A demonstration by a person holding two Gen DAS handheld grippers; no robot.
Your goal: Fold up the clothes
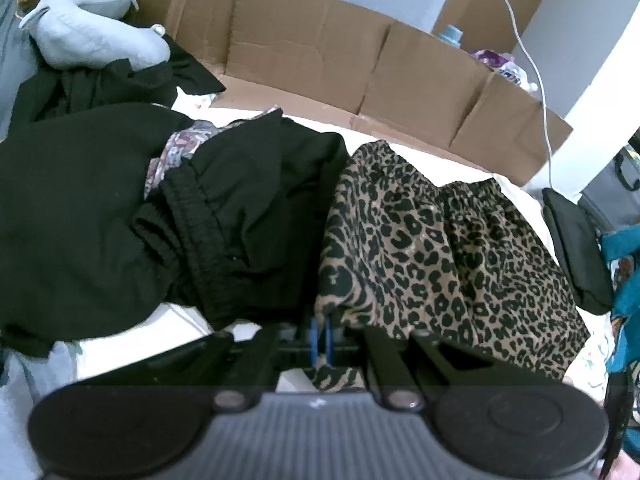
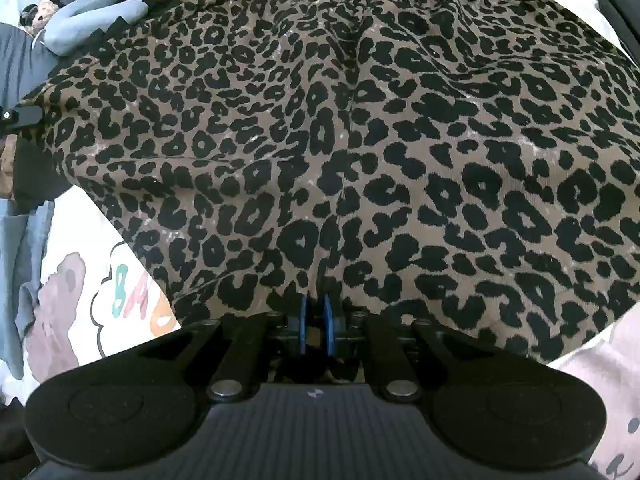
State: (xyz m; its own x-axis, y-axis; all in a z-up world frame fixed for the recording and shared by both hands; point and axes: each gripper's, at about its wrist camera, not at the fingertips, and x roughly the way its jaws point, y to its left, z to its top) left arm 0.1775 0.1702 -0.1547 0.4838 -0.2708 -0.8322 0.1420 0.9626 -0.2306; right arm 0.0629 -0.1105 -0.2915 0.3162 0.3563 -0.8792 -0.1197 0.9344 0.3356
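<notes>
A leopard-print garment [image 1: 436, 248] with an elastic waistband lies spread on a white printed sheet; it fills the right wrist view [image 2: 340, 140]. My left gripper [image 1: 320, 332] is shut on its near left corner, cloth pinched between the blue pads. My right gripper [image 2: 316, 320] is shut on the garment's near hem. The left gripper's black tip [image 2: 24, 116] shows at the garment's far left edge in the right wrist view.
A heap of black clothes [image 1: 120, 208] lies left of the garment, with a grey plush toy [image 1: 96, 36] behind. Flattened cardboard [image 1: 360, 72] stands along the back. A black pouch [image 1: 576, 248] and teal fabric [image 1: 624, 288] lie at the right.
</notes>
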